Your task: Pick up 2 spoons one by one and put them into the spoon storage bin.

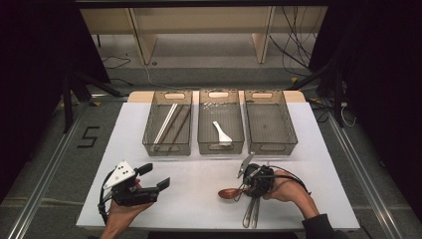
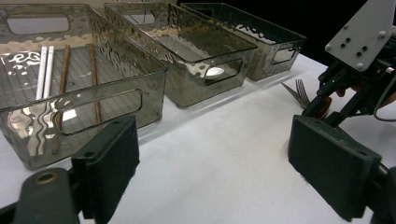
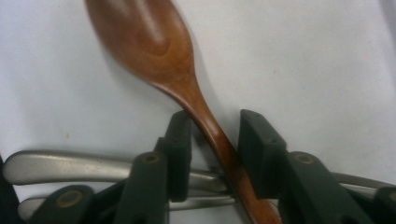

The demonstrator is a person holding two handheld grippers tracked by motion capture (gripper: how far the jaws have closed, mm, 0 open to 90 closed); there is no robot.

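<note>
Three bins are standing side by side at the far part of the bench (image 1: 149,199). Chopsticks (image 1: 169,122) are lying in the left bin (image 1: 147,130), a small spoon (image 1: 221,133) in the middle bin (image 1: 203,127). The right bin (image 1: 289,128) is standing beside them. In front of the bins, the wooden spoon (image 3: 154,51) is lying across two metal handles (image 3: 60,165), between the fingers (image 3: 180,149) of the right gripper (image 3: 215,156). The left gripper (image 1: 154,175) is hovering well apart, at the left.

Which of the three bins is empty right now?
The right-hand bin in the high view. The left bin holds chopsticks, and the middle bin holds a white spoon.
</note>
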